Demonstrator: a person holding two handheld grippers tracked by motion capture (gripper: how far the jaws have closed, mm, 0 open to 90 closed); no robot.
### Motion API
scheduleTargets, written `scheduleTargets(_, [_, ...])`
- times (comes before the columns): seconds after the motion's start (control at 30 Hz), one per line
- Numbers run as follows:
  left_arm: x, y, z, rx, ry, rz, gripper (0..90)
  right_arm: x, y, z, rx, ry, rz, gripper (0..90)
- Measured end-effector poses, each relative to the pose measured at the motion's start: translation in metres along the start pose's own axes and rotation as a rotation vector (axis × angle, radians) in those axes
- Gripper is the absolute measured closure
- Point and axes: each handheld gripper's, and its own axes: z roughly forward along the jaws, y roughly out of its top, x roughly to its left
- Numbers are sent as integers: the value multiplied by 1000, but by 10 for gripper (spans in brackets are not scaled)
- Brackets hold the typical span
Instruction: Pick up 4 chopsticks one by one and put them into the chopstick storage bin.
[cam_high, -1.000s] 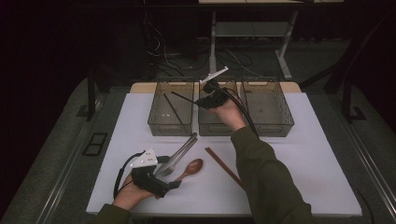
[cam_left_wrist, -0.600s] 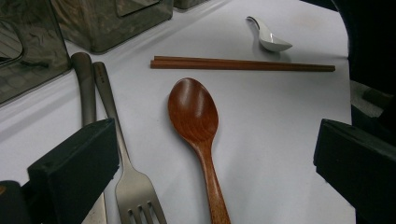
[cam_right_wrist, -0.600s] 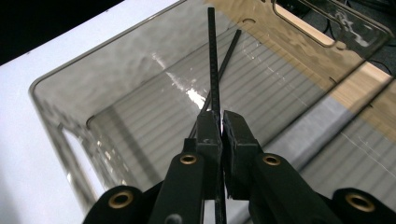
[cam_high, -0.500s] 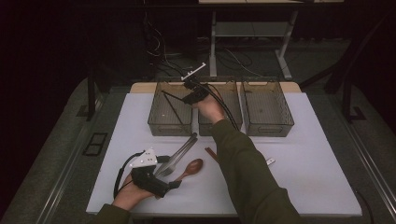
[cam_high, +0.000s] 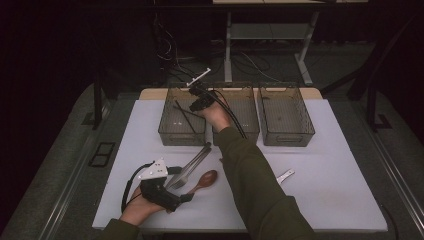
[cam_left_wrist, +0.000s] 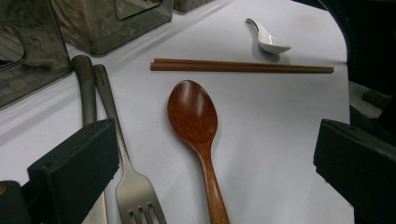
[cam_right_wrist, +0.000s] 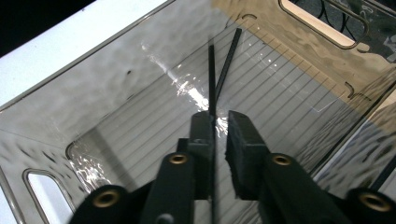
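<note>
Right claw (cam_right_wrist: 218, 128) sits over the left bin (cam_high: 170, 131), jaws narrowly parted, black chopsticks (cam_right_wrist: 219, 70) running from between them down onto the bin floor; whether it has any grip on them can't be told. Step looks like dropping the black chopsticks into that bin. Next: open wider, lift clear of the bin wall. Left claw (cam_left_wrist: 210, 154) rests low on the surface (cam_high: 340, 195), jaws wide apart, straddling the wooden spoon (cam_left_wrist: 196, 121), holding nothing. Fork (cam_left_wrist: 135, 191) just beside the spoon; brown chopsticks (cam_left_wrist: 243, 66) and white spoon (cam_left_wrist: 267, 38) beyond. Likely next pick: wooden spoon, close on its handle.
</note>
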Motion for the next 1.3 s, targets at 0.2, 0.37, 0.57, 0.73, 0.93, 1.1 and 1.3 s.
scheduleTargets(0.2, [0, 0, 0, 1, 1, -1, 0, -3, -1, -6, -23, 26, 13, 603])
scheduleTargets(0.37, [0, -1, 0, 2, 3, -2, 0, -5, -3, -17, -65, 79, 10, 484])
scheduleTargets(0.57, [1, -1, 0, 10, 8, 5, 0, -7, -13, -37, -115, 118, -16, 407])
scheduleTargets(0.73, [1, -1, 1, 16, 11, 9, 0, -7, -24, -54, -146, 136, -42, 364])
scheduleTargets(0.93, [1, -2, 1, 15, 13, 1, 0, -8, -41, -72, -172, 146, -66, 318])
scheduleTargets(1.1, [1, -2, 1, 15, 15, -1, 0, -9, -59, -86, -180, 141, -84, 307])
scheduleTargets(1.3, [1, -2, 2, 20, 17, -3, 0, -12, -81, -103, -192, 137, -99, 297])
